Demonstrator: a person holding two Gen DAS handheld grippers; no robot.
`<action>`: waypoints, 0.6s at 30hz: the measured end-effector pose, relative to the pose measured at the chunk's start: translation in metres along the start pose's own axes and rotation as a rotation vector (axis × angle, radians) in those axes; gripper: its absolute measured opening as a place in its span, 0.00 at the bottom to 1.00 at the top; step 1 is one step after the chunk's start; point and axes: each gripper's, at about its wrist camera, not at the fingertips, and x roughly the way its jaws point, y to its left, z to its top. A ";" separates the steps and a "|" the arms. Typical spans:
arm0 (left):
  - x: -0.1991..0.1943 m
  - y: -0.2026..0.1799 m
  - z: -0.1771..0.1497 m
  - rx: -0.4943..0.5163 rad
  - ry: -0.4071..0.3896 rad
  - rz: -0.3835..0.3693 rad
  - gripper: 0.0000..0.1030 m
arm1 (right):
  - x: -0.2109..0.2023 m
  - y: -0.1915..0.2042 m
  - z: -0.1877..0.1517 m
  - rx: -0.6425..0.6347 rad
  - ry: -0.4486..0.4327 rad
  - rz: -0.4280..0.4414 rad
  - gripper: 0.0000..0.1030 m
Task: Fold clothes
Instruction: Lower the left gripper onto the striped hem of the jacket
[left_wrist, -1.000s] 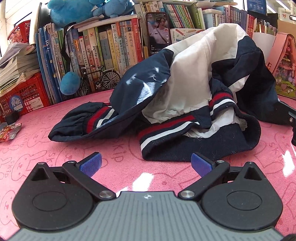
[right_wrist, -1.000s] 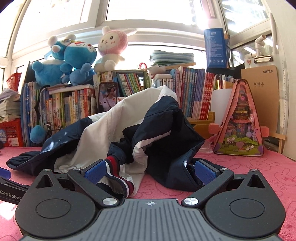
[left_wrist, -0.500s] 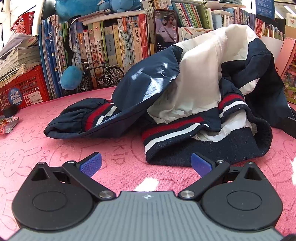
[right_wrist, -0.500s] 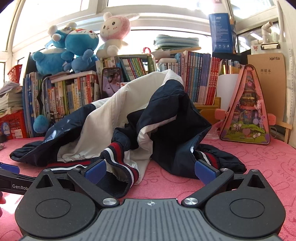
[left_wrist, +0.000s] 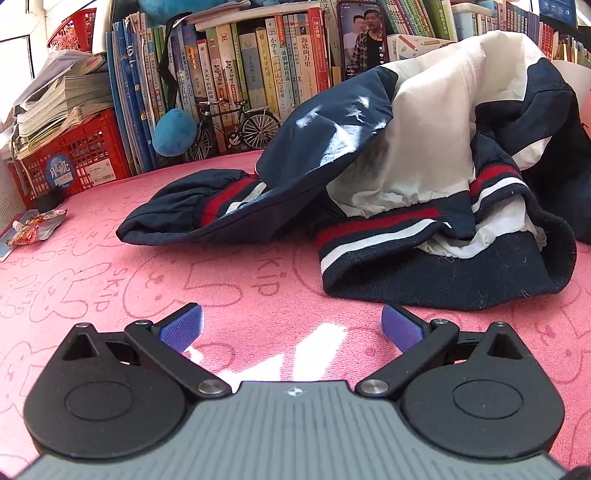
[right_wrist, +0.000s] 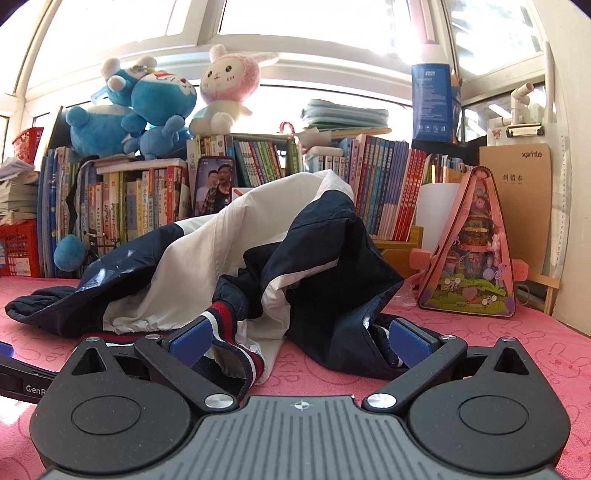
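A navy and white jacket (left_wrist: 388, 173) with red and white striped ribbing lies crumpled in a heap on the pink bunny-print cloth (left_wrist: 110, 280). One sleeve (left_wrist: 192, 210) stretches out to the left. My left gripper (left_wrist: 291, 326) is open and empty, low over the cloth just short of the ribbed hem (left_wrist: 436, 273). In the right wrist view the jacket (right_wrist: 236, 258) fills the middle. My right gripper (right_wrist: 299, 341) is open, with a striped cuff (right_wrist: 229, 332) by its left finger and dark fabric between the fingers.
A row of books (left_wrist: 236, 85), a red crate (left_wrist: 66, 155) with stacked papers, a model bicycle (left_wrist: 236, 125) and a phone (left_wrist: 360, 33) stand behind the jacket. A snack wrapper (left_wrist: 35, 227) lies at left. A pink toy house (right_wrist: 476, 251) stands right, plush toys (right_wrist: 147, 107) above.
Both grippers have drawn back a little from the jacket and stay open. The left view has swung slightly, so the jacket sits further right. The jacket itself has not moved.
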 end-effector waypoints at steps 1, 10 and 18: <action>0.000 0.003 0.000 -0.014 0.000 -0.010 1.00 | 0.000 -0.001 0.001 0.004 0.000 0.004 1.00; -0.004 0.014 -0.004 -0.070 0.009 -0.045 1.00 | 0.011 -0.004 0.001 0.026 0.093 0.072 1.00; -0.003 0.016 -0.003 -0.072 0.017 -0.037 1.00 | 0.044 0.009 -0.002 -0.019 0.295 0.165 1.00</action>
